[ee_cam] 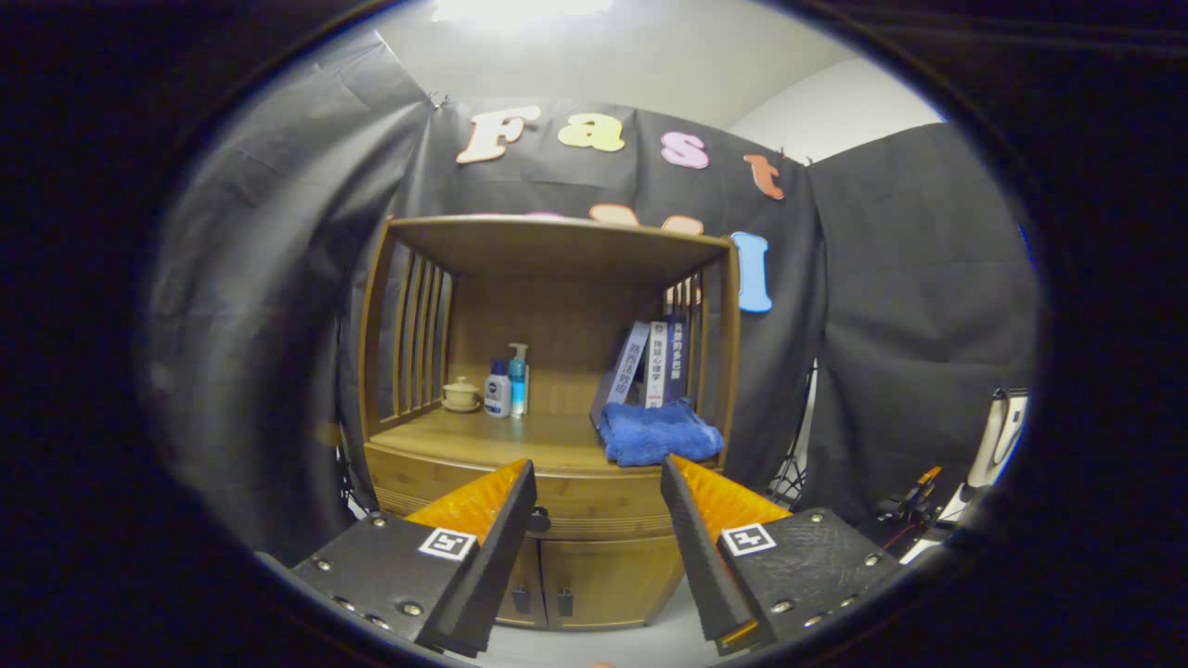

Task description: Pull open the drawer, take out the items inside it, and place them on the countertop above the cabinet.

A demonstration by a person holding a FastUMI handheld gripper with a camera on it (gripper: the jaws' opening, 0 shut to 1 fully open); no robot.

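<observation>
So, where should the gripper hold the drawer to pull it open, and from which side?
Probably at the small dark knob on the drawer front, just below the countertop. It sticks out toward the camera, so come straight from the front. The gripper is open, apart from the cabinet, with the knob beside its left finger.

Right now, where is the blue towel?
In the gripper view, the blue towel lies bunched on the countertop at its right end, just before the leaning books, beyond the open claw.
</observation>
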